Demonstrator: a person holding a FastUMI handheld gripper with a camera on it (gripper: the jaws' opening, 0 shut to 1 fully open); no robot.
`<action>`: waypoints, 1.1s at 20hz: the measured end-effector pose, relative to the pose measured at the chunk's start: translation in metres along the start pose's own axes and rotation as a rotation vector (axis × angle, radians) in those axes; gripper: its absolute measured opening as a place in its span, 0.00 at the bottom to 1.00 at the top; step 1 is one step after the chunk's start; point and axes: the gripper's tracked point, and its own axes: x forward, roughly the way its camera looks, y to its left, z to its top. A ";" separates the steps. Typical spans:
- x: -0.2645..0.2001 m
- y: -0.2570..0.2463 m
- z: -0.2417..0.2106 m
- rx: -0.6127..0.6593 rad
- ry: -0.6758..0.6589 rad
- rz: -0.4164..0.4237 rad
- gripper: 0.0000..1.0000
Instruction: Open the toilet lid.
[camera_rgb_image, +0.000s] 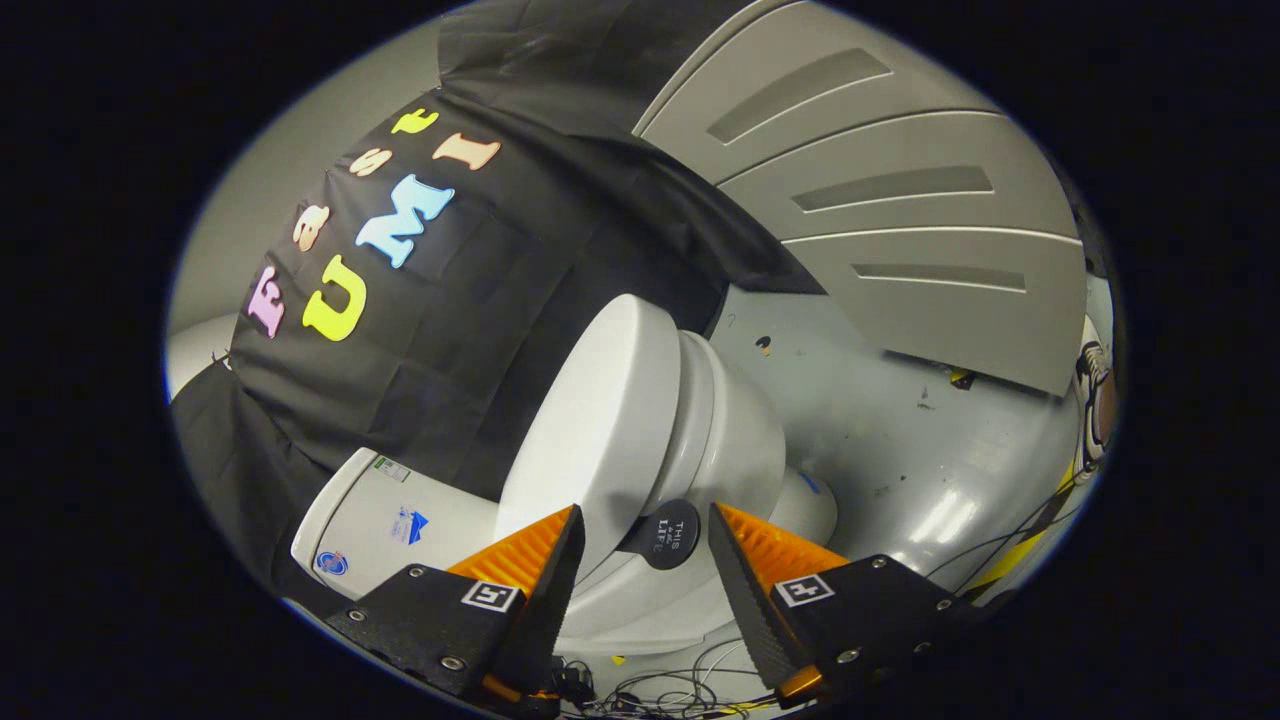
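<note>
**Toilet lid partly raised, fingers apart before it**

Gripper view: the gripper (645, 525) sits at the bottom centre of the frame with its two fingers (540, 560) spread apart, clamped on nothing. In the gap between the fingertips shows a round black handle (668, 535), fixed at the lower edge of the toilet lid (590, 420). The white lid stands in the middle of the frame, lifted away from the seat and bowl (730, 440), which lie just to its right. The left fingertip lies close against the lid's lower edge; whether it touches cannot be told. The cistern (390, 525) is at the lower left, against the black cloth wall. A grey floor (900, 450) spreads to the right, and loose cables (680, 690) lie at the bottom, below the fingers.
</note>
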 end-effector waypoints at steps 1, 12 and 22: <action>0.003 -0.001 0.001 0.017 0.000 0.000 0.76; 0.022 -0.009 -0.019 0.160 0.077 0.036 0.33; 0.024 -0.007 -0.010 0.263 0.040 0.053 0.05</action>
